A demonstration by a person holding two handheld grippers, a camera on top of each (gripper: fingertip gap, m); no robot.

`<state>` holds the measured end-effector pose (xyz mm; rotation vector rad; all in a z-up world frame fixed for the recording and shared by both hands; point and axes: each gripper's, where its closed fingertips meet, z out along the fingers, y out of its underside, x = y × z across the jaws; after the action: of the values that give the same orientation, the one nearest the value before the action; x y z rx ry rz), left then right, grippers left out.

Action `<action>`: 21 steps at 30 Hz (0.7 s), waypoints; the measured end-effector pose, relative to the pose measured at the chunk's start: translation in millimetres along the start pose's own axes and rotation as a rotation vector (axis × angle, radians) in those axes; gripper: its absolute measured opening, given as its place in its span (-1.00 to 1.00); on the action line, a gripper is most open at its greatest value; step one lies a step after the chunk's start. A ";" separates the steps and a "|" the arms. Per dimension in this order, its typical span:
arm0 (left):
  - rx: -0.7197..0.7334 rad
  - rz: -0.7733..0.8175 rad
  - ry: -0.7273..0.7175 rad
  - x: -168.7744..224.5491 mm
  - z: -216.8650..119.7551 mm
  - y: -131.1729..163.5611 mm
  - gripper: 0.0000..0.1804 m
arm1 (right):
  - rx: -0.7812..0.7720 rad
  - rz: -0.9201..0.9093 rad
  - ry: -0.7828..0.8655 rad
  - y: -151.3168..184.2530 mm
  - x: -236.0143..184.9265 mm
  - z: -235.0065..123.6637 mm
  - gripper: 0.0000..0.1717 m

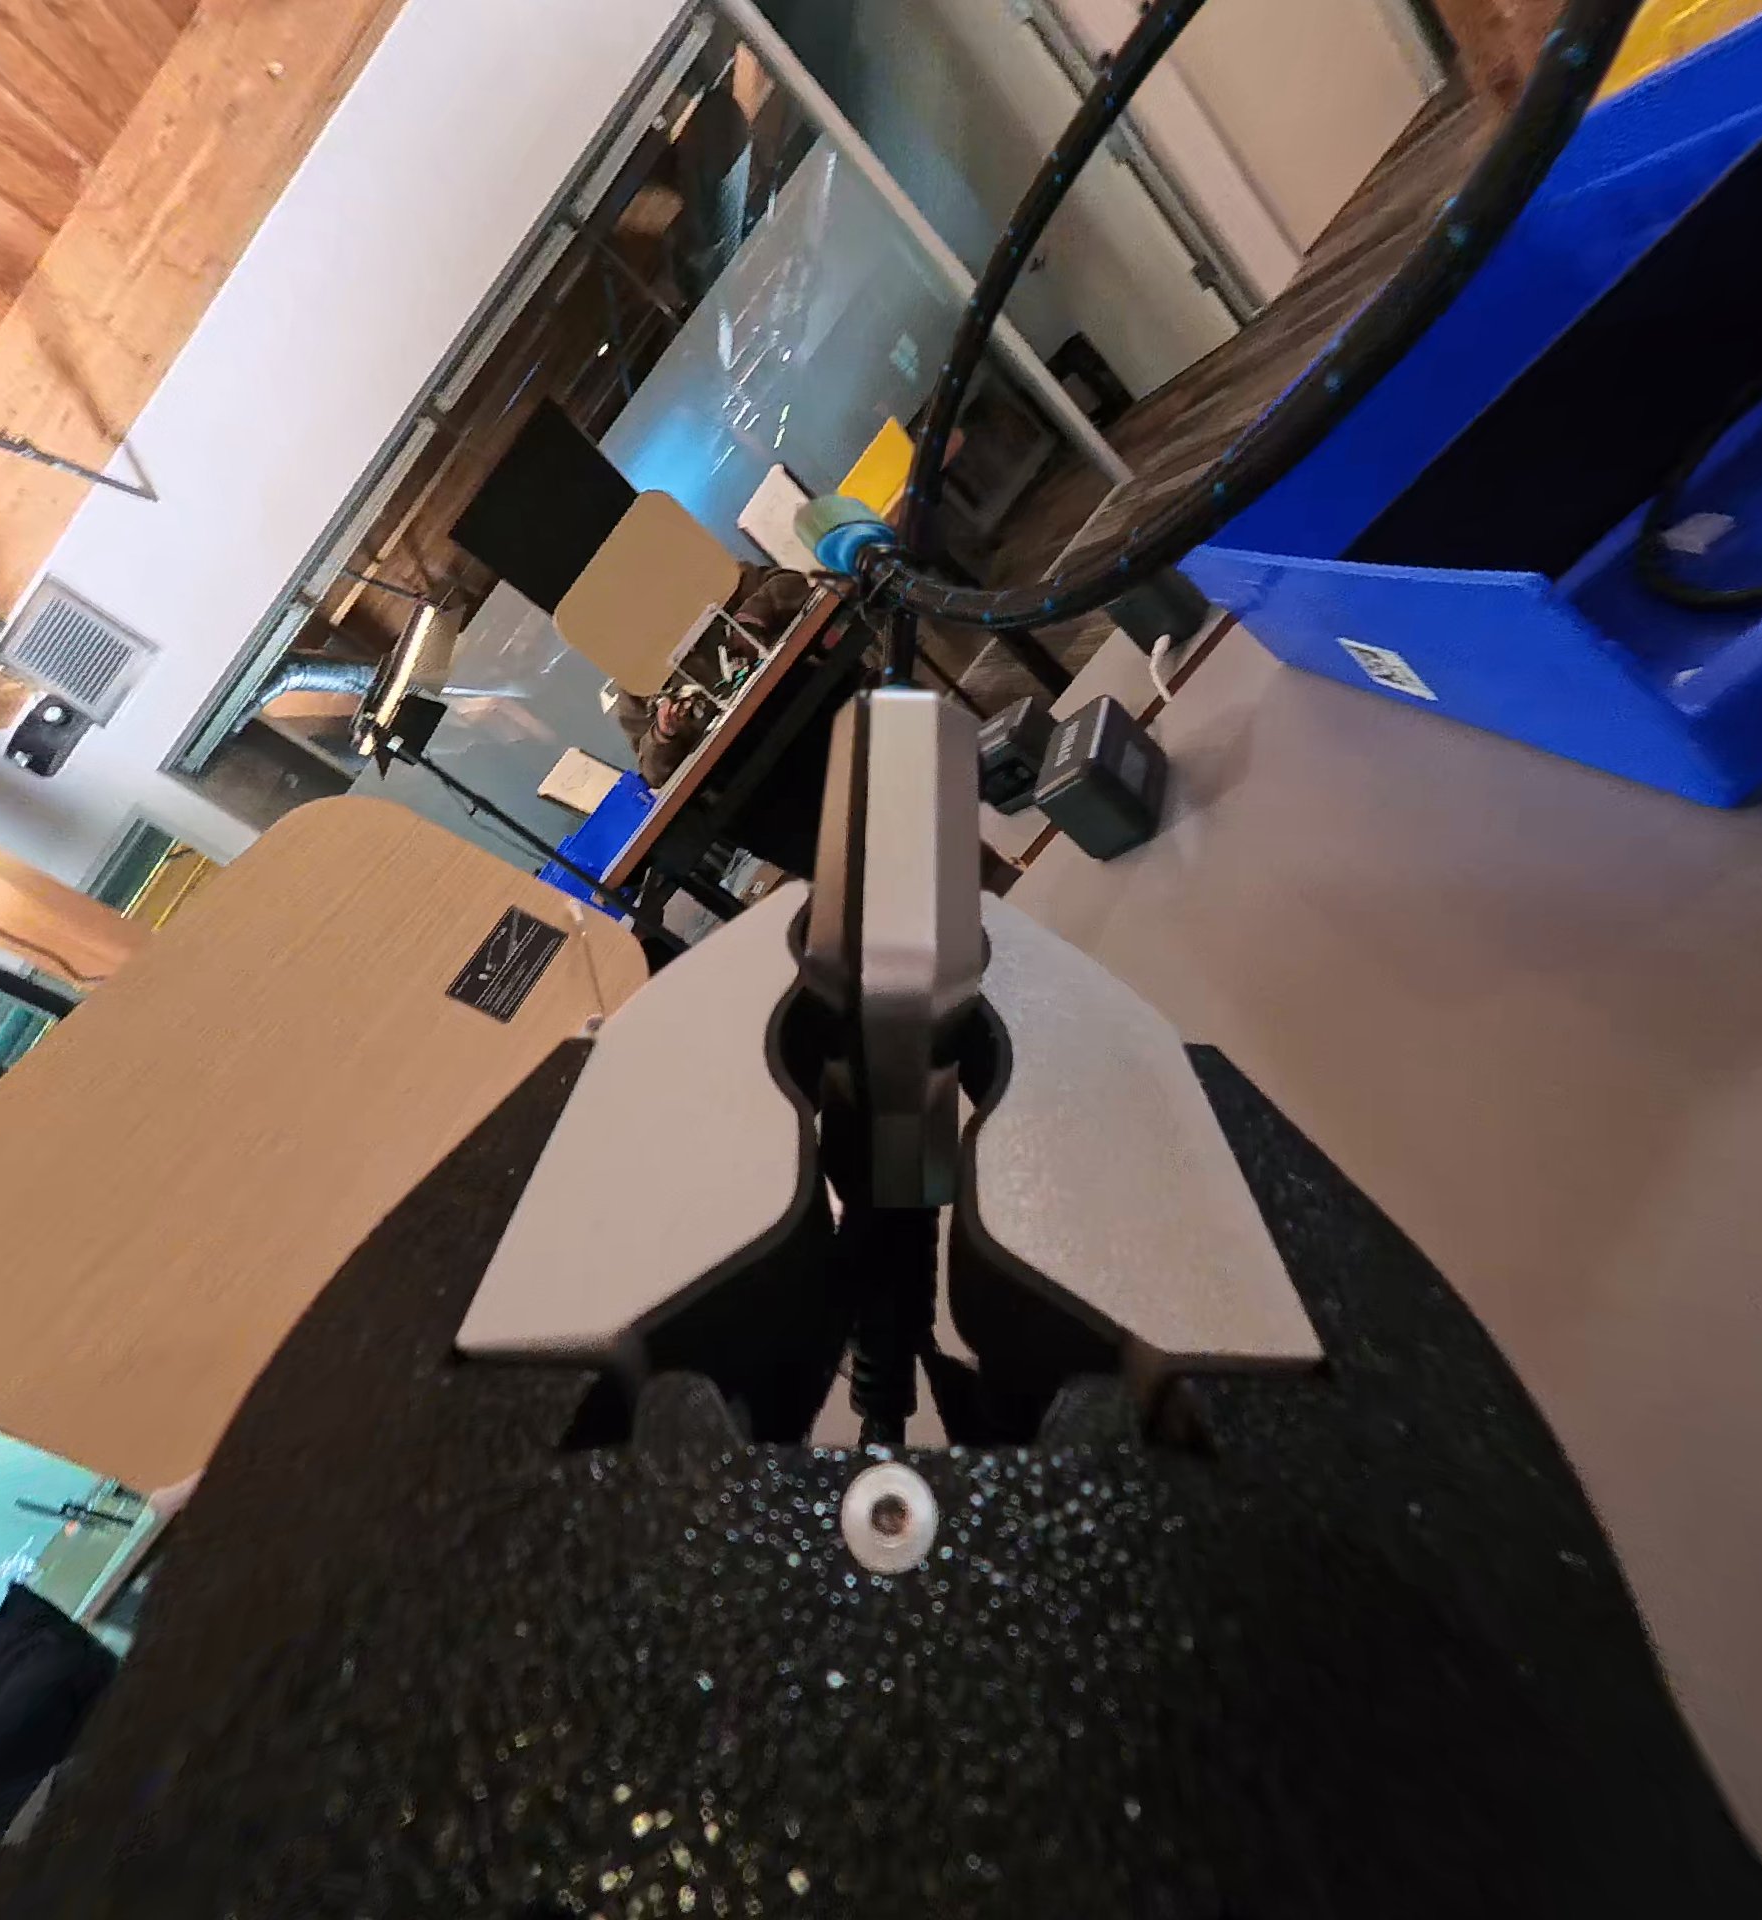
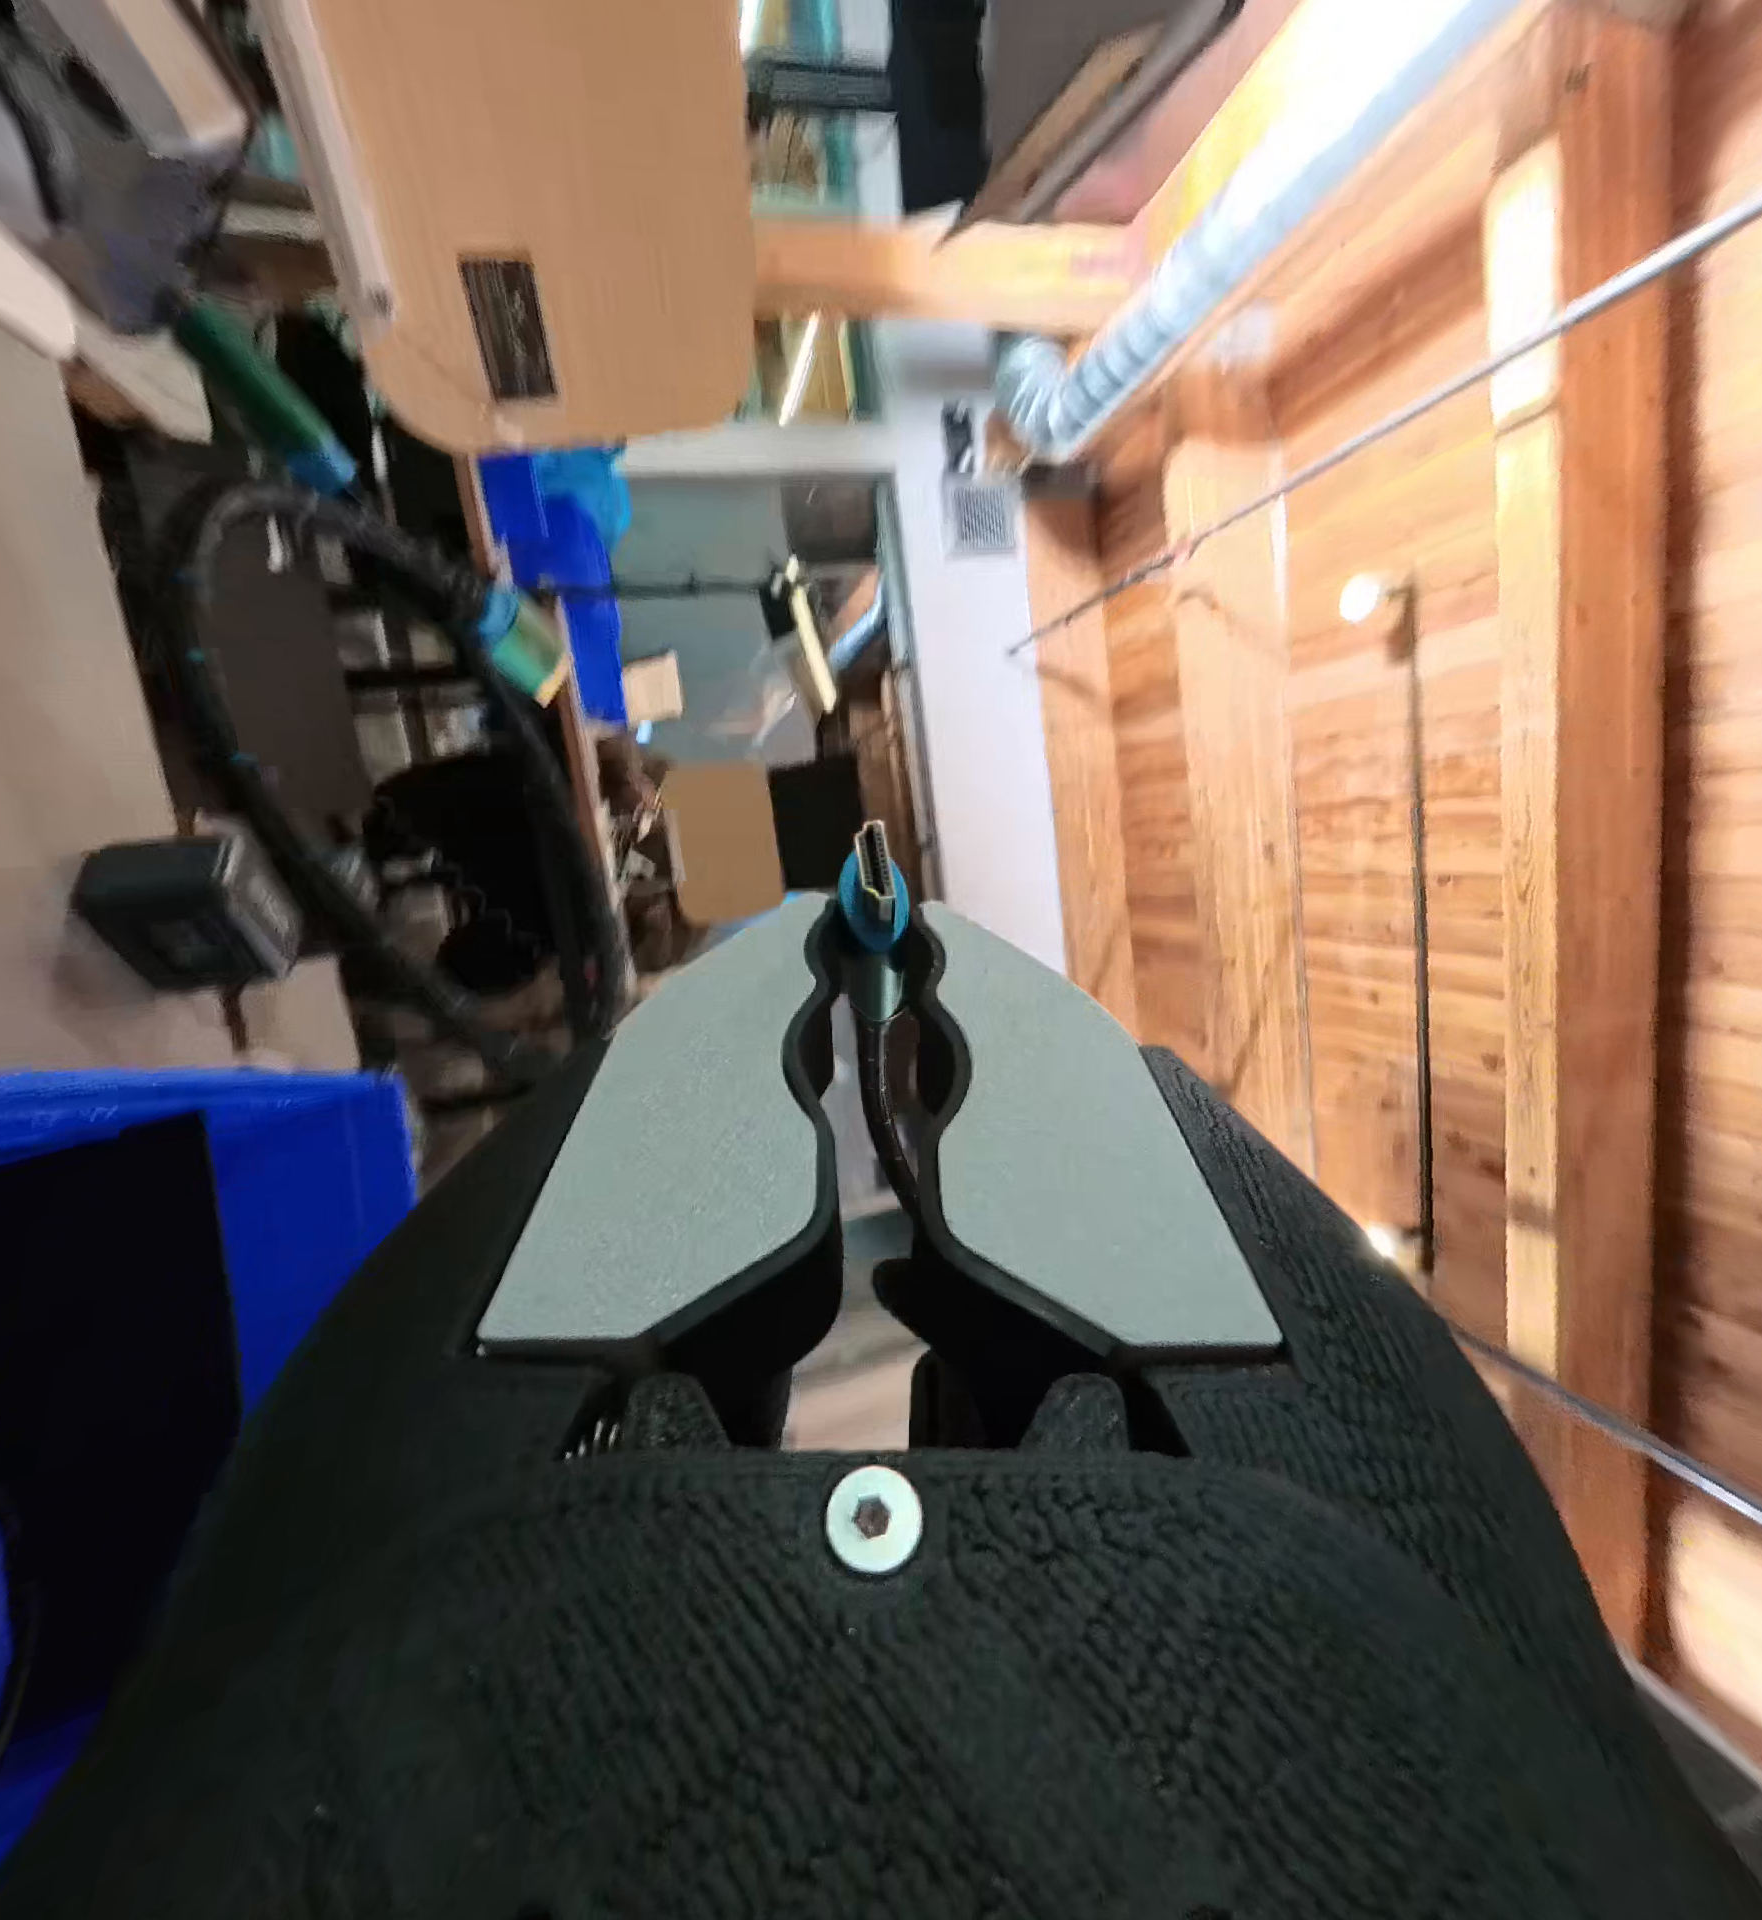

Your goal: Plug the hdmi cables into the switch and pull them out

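My right gripper [image 2: 879,956] is clenched on the blue-collared cable plug [image 2: 872,914], whose metal tip pokes out past the fingertips while its black lead runs back between the grey pads. My left gripper [image 1: 892,935] is clamped on a flat grey metal adapter [image 1: 898,883] standing edge-on between the pads, its own short lead trailing back toward the wrist. Beyond the adapter, a black braided cable [image 1: 970,343] with blue flecks loops in mid-air, tied in a bundle that ends in a second, green-and-blue plug [image 1: 835,535]. Below lies the grey table [image 1: 1479,1039], with a small black camera [image 1: 1100,774] near its far edge and a blue bin [image 1: 1583,499] to the right; a light wooden table [image 1: 181,1143] stands to the left. The right wrist view is blurred and tilted. As I judge it, the plug sits far forward in my grip, so a tug from the looped cable could twist it askew or pull it free.
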<state>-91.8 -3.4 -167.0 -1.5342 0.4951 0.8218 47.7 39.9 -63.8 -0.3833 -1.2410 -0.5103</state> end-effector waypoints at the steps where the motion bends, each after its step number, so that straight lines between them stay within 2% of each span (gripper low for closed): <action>1: -0.012 -0.007 -0.016 -3.6 0.2 1.6 -0.76 | -0.064 0.002 -0.046 5.2 -5.3 -4.1 -0.88; 3: -0.037 -0.010 -0.046 -10.1 0.4 4.4 -0.76 | -0.129 0.066 -0.189 9.9 -23.7 -14.4 -0.88; 6: -0.057 -0.020 -0.062 -14.2 2.0 6.5 -0.76 | -0.096 0.199 -0.477 -6.9 -60.3 -38.4 -0.88; 9: -0.028 -0.083 -0.056 -16.4 0.9 0.3 -0.76 | -0.098 0.187 -0.675 -16.6 -95.3 -53.5 -0.88; 11: 0.005 -0.094 -0.059 -16.9 -1.6 -8.7 -0.76 | -0.116 0.165 -0.735 -18.7 -118.4 -50.0 -0.87; 14: 0.052 -0.055 -0.061 -9.6 -5.0 -21.5 -0.76 | -0.126 0.182 -0.690 -26.3 -135.8 -27.2 -0.87; 18: 0.096 0.021 -0.079 2.5 -6.7 -29.1 -0.76 | -0.161 0.215 -0.531 -28.7 -136.5 8.5 -0.87; 21: 0.116 0.032 -0.066 8.0 -7.4 -28.9 -0.76 | -0.147 0.205 -0.442 -34.2 -131.2 21.4 -0.88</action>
<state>-64.1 -5.2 -153.7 -1.3914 0.5109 0.8508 -19.6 44.0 -183.4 -0.7698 -1.5712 -0.3500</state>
